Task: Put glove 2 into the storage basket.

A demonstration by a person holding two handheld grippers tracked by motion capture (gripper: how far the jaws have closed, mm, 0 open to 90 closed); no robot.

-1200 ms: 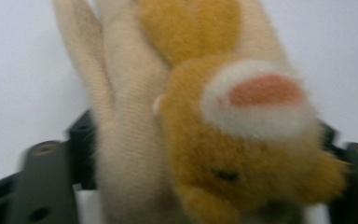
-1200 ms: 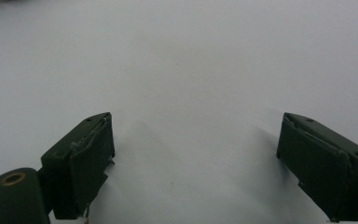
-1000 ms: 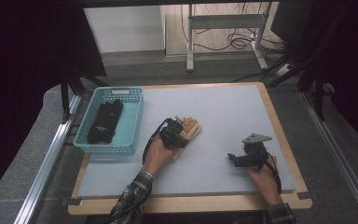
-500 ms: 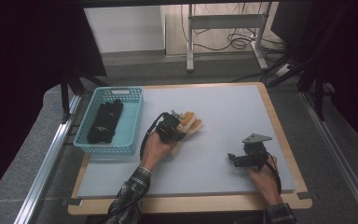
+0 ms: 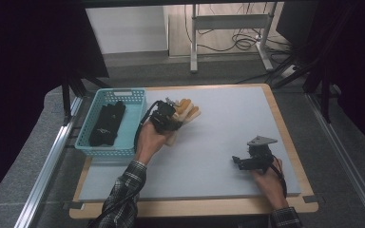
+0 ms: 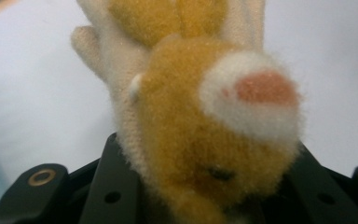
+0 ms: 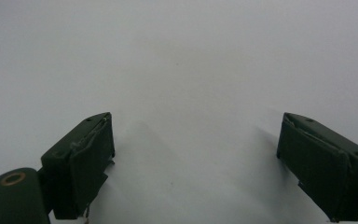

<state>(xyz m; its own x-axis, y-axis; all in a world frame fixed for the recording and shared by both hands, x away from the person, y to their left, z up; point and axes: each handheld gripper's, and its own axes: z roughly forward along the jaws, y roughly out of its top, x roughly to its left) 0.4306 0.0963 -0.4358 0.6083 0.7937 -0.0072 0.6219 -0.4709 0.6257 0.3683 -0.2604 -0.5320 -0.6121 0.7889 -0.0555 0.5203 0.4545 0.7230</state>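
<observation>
Glove [image 5: 186,110] higher off grey tabletop [image 5: 228,137]

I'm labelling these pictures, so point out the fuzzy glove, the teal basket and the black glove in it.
fuzzy glove [image 6: 200,140], left gripper view, on its tan plush middle.
teal basket [image 5: 119,92], high view, on its far rim.
black glove [image 5: 107,124], high view, on its middle.

The fuzzy glove [image 6: 200,116] is cream and tan with a white-and-pink patch. The basket [image 5: 135,97] is teal, holding a black glove [image 5: 107,123]. The table [image 5: 228,123] is pale grey.
</observation>
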